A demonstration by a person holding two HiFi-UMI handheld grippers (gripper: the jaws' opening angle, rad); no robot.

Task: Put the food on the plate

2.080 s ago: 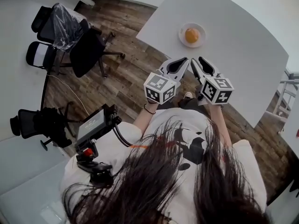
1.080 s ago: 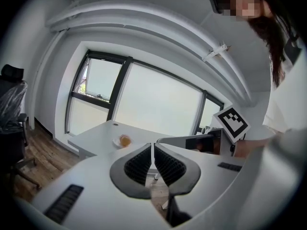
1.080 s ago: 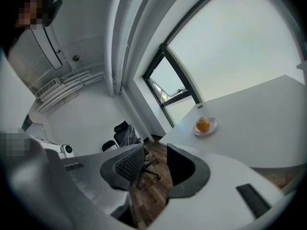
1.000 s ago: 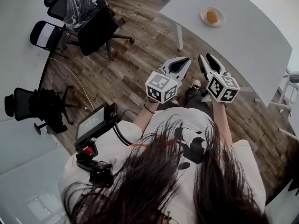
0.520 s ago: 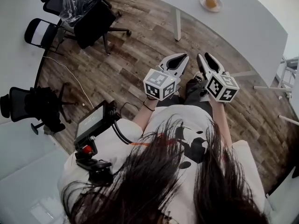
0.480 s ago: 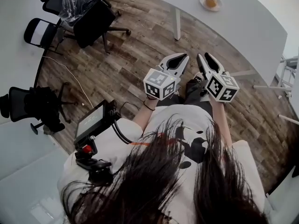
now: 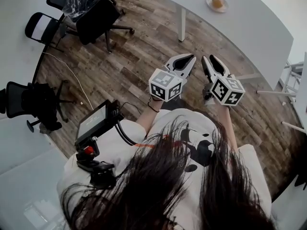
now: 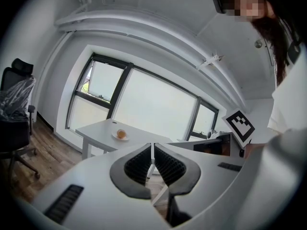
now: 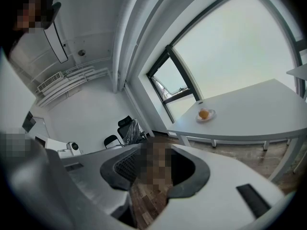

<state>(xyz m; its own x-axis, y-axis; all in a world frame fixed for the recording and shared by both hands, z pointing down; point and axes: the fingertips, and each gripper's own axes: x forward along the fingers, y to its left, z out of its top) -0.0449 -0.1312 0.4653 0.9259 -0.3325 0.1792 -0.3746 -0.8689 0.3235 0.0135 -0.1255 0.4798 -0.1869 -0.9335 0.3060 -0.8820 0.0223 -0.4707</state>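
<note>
On wooden floor (image 7: pixel 144 56), white table (image 7: pixel 249 28) bearing plate (image 7: pixel 209 5); office chairs (image 7: pixel 98 18) left

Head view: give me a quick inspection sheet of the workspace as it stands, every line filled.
Surface: white table, bare apart from the plate.
Job's things: orange food lies on the plate.
Clutter: nothing seen.
Grippers: left gripper shut, nothing held; right gripper shut, nothing held; both over the floor, away from the table.
Cables: thin cable across the wooden floor; black cable from the small screen on the person.
Surroundings: office chairs, large window.
</note>
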